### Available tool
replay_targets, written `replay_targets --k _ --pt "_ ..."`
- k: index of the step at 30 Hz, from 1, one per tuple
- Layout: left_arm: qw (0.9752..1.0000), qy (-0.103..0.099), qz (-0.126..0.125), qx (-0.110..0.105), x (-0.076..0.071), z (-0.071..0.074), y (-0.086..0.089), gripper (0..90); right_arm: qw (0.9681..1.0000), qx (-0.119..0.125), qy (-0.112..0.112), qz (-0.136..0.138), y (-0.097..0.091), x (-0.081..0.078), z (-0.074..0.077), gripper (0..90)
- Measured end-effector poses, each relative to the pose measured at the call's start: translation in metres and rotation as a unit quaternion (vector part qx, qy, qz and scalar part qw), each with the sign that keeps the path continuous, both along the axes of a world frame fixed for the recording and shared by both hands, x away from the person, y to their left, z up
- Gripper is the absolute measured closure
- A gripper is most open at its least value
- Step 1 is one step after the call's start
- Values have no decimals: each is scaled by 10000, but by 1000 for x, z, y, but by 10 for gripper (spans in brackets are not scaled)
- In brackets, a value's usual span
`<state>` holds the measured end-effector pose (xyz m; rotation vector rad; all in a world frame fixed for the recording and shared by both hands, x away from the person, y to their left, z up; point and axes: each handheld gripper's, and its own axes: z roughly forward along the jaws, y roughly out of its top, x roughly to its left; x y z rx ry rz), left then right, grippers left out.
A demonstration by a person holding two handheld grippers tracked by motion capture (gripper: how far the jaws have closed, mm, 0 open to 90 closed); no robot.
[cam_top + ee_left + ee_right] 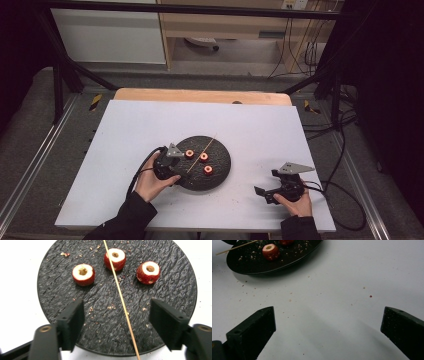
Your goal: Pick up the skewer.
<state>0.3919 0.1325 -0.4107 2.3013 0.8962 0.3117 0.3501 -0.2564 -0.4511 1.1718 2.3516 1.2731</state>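
Black jaws of left gripper (116,322) stood fairly wide, astride skewer (122,302) without touching | skewer lay across plate (175,270), near-edge end overhanging | advice: centre, close near that end | right gripper (328,322) wide, empty, on table (352,275)

From my right gripper view, the round black slate plate (262,263) is cut off at the top edge; one cored red fruit (286,242) shows partly, and the thin wooden skewer (237,247) runs out.

We see our left gripper (176,161) at the black plate's (222,172) nine o'clock edge, beside the skewer (201,155) lying among three red cored fruits (204,157).
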Motion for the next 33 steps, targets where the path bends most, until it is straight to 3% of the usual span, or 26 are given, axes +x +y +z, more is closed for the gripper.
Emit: replay_targets --k 16,33 --pt "9990 386 139 202 7 -3 -11 620 10000 -25 -5 14 0 1 0 6" --pt "9967 586 102 555 8 -4 -23 777 10000 7 15 13 0 0 0 6"
